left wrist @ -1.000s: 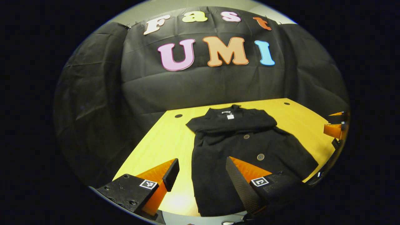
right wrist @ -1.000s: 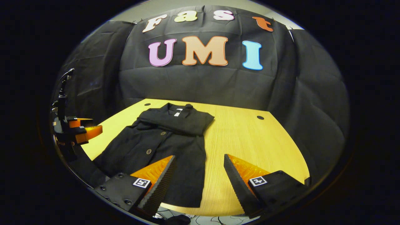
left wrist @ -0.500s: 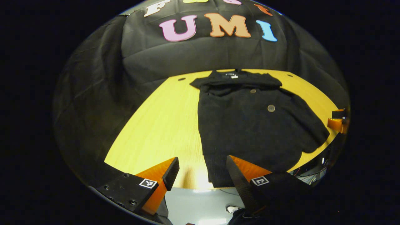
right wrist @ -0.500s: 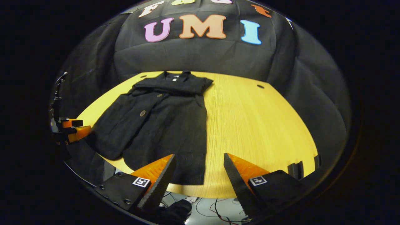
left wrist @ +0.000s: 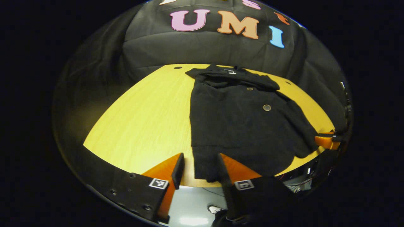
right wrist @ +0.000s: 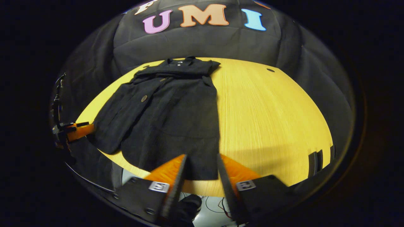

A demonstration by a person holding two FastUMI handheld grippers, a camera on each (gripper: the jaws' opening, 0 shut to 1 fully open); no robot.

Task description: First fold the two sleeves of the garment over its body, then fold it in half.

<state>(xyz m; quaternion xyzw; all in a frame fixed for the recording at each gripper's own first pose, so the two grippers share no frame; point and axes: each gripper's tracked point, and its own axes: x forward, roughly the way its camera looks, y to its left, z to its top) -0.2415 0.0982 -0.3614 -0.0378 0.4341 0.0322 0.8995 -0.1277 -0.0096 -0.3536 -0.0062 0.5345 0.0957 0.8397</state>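
Whether either gripper actually pinches cloth is hard to make out: the left gripper [left wrist: 198,167] and the right gripper [right wrist: 200,171] each have their fingers parted with a hem corner of the garment [left wrist: 240,116] lying in the gap, contact unclear. The dark buttoned garment lies flat on the yellow table [right wrist: 268,110], collar at the table's far edge, hem at its near edge, its sleeves folded across the chest. A side flap spreads toward the table's edge.

Yellow wooden table [left wrist: 142,110]; grey floor [left wrist: 195,205]
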